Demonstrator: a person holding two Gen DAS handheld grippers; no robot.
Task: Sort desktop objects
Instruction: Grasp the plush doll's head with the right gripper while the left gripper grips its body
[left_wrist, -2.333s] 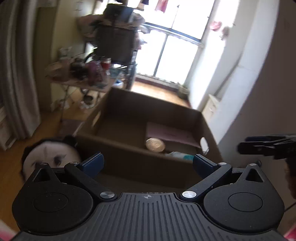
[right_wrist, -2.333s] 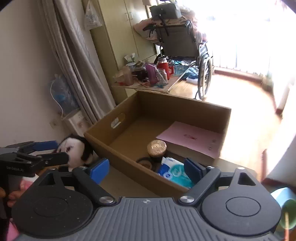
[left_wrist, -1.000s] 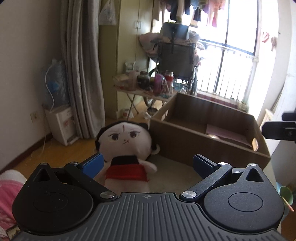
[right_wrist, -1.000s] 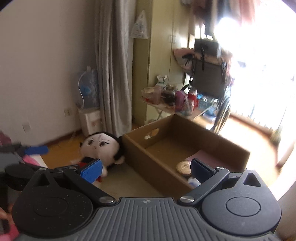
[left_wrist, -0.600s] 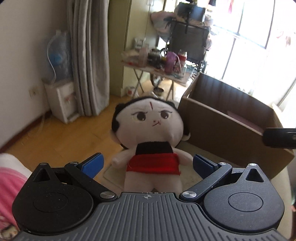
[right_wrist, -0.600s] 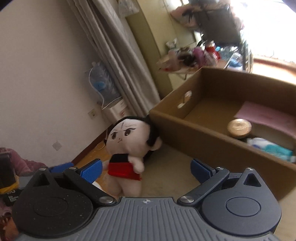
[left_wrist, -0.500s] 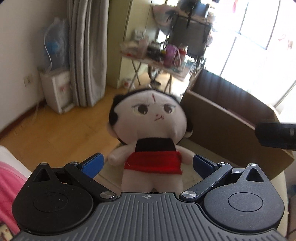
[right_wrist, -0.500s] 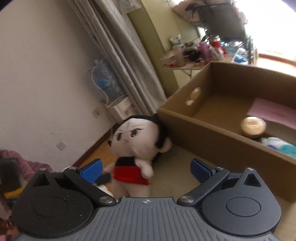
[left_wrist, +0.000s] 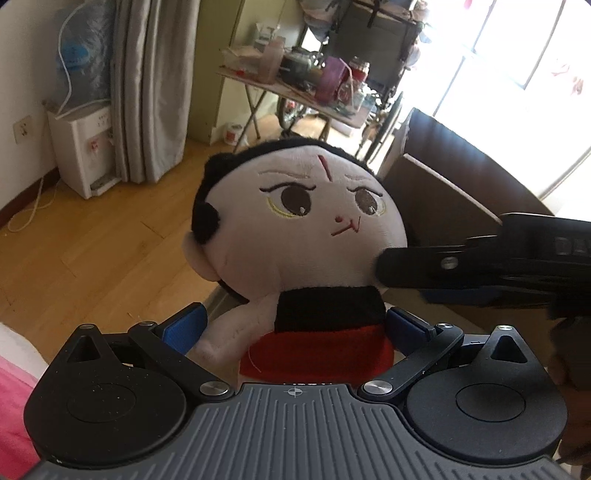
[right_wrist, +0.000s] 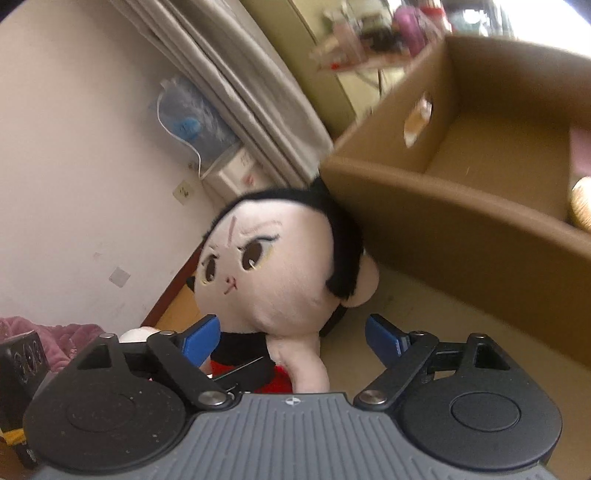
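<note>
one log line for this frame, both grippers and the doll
left gripper: open, fingers either side of plush doll torso | right gripper: open, at doll's head | cardboard box: beside doll | doll not yet in box

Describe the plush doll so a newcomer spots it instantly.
Find the big open cardboard box. Just outside its near corner, on the beige tabletop, sits the plush doll: oversized pale head, black hair, red forehead mark, black-and-red outfit. Nothing else nearby has a face.

Wooden floor (left_wrist: 92, 236), grey curtain (left_wrist: 151, 85), bright window (left_wrist: 517, 48).
</note>
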